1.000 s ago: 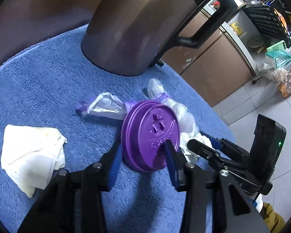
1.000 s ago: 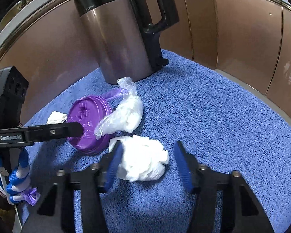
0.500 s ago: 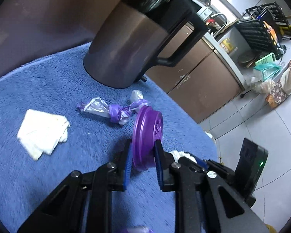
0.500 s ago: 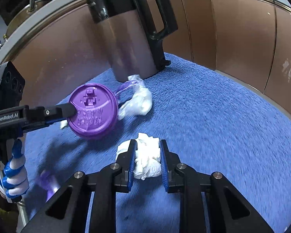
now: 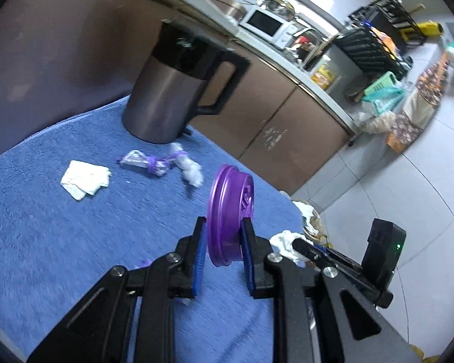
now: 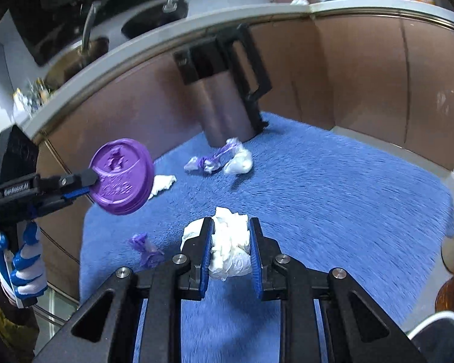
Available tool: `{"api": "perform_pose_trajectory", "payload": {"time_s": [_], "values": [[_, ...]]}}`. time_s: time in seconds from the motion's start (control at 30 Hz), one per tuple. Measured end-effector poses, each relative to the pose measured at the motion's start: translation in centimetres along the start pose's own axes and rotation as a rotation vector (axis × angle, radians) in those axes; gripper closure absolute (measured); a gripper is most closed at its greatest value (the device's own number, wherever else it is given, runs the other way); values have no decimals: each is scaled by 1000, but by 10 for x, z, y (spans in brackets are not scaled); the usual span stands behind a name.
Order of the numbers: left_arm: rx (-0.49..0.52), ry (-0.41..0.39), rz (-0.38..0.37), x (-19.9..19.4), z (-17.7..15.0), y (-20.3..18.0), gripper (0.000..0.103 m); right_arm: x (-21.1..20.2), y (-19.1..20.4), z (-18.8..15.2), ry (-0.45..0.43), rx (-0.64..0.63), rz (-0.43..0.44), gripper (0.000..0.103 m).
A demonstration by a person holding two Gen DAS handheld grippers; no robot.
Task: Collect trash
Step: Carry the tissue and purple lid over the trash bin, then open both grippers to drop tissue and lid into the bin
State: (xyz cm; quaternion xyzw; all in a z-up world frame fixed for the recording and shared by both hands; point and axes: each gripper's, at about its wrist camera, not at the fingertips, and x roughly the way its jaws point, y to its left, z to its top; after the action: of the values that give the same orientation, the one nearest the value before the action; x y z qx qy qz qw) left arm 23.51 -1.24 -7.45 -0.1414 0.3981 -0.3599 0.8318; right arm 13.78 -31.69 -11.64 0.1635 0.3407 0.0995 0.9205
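Note:
My left gripper [image 5: 222, 236] is shut on a purple plastic lid [image 5: 228, 211], held on edge above the blue towel [image 5: 75, 236]; the right wrist view shows the same lid [image 6: 122, 177] face-on at the left. My right gripper [image 6: 230, 242] is shut on a crumpled white tissue wad [image 6: 230, 249], lifted off the towel. In the left wrist view the right gripper [image 5: 299, 243] reaches in from the lower right with the tissue. A folded white tissue [image 5: 86, 178], a clear wrapper with purple ties [image 5: 148, 161] and a white bagged lump [image 5: 192, 171] lie on the towel.
A steel kettle with a black handle [image 5: 178, 90] stands at the towel's far edge against brown cabinets [image 5: 275, 127]. A small purple scrap [image 6: 145, 248] lies near the towel's left edge. A person's blue-and-white gloved hand [image 6: 24, 260] holds the left gripper. Tiled floor and clutter lie to the right.
Both grippers closed on their items, the left on the lid and the right on the tissue wad, then rose and drew back from the kettle. The rest of the trash stayed on the towel.

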Motion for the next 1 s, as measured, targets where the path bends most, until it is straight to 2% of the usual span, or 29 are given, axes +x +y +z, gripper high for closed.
{"api": "perform_pose_trajectory", "payload": {"time_s": [0.13, 0.23, 0.4, 0.5, 0.63, 0.83, 0.93, 1.0], "values": [[60, 17, -39, -5, -15, -40, 83, -47, -18, -15, -57, 29, -35, 81], [109, 48, -82, 3, -29, -74, 83, -89, -36, -31, -103, 52, -97, 81], [189, 136, -169, 37, -57, -137, 83, -159, -88, -65, -167, 134, -286, 81], [231, 205, -212, 69, -77, -177, 83, -192, -123, -93, -171, 190, -413, 81], [275, 304, -255, 119, -105, -225, 83, -213, -167, -131, -137, 273, -554, 80], [332, 444, -271, 194, -149, -286, 83, -220, -220, -171, -101, 410, -639, 80], [361, 482, -264, 219, -166, -304, 82, -217, -237, -184, -94, 461, -662, 72], [376, 503, -252, 234, -177, -314, 81, -212, -244, -191, -94, 490, -677, 62]]}}
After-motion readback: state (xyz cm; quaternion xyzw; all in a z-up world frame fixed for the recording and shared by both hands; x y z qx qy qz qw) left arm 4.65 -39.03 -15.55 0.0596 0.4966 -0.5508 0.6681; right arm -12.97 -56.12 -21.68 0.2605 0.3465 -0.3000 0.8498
